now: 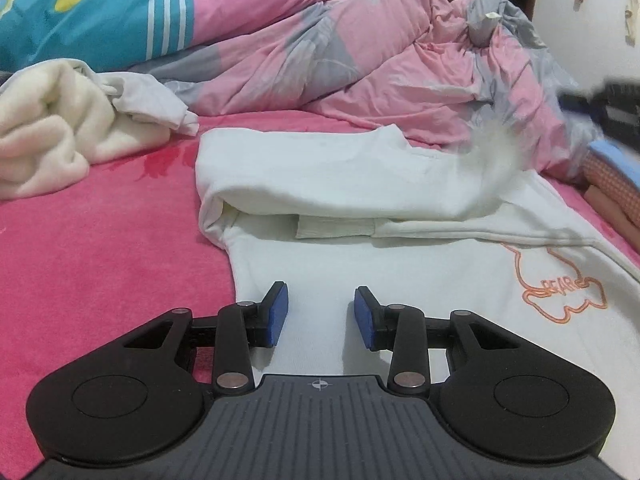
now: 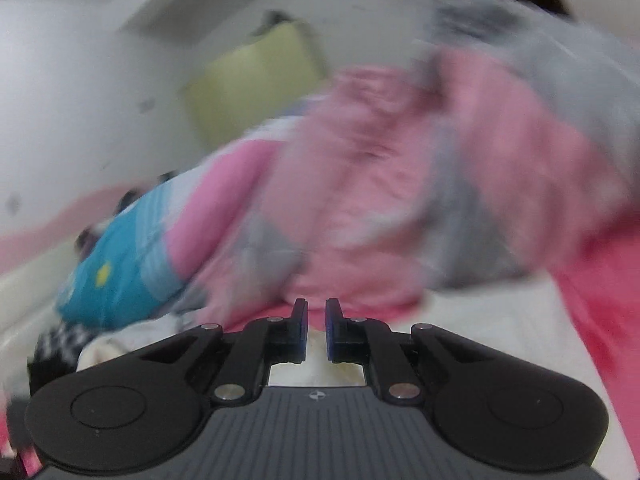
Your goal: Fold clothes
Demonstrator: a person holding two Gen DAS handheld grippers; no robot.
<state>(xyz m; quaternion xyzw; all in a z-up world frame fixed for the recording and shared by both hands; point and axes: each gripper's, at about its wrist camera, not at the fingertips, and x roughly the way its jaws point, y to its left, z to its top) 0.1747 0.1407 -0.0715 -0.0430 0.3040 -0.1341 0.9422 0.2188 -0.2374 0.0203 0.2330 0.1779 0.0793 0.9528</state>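
- Left wrist view: left of the white cotton sweatshirt with an orange bear outline (image 1: 360, 280), our landmark, we see a crumpled cream fleece blanket (image 1: 48, 132) on the pink terry bedsheet (image 1: 100, 260).
- Our left gripper (image 1: 320, 312) hovers over the sweatshirt's front part, blue pads spread, pinching nothing.
- Behind the sweatshirt lies a rumpled pink-and-grey quilt (image 1: 320, 60).
- Our right gripper (image 2: 317, 328), blurred, stands nearly pressed together; any pinch we cannot tell.

White sweatshirt (image 1: 340, 248) soft matt cloth; bedsheet (image 1: 100, 260) fuzzy pink terry.
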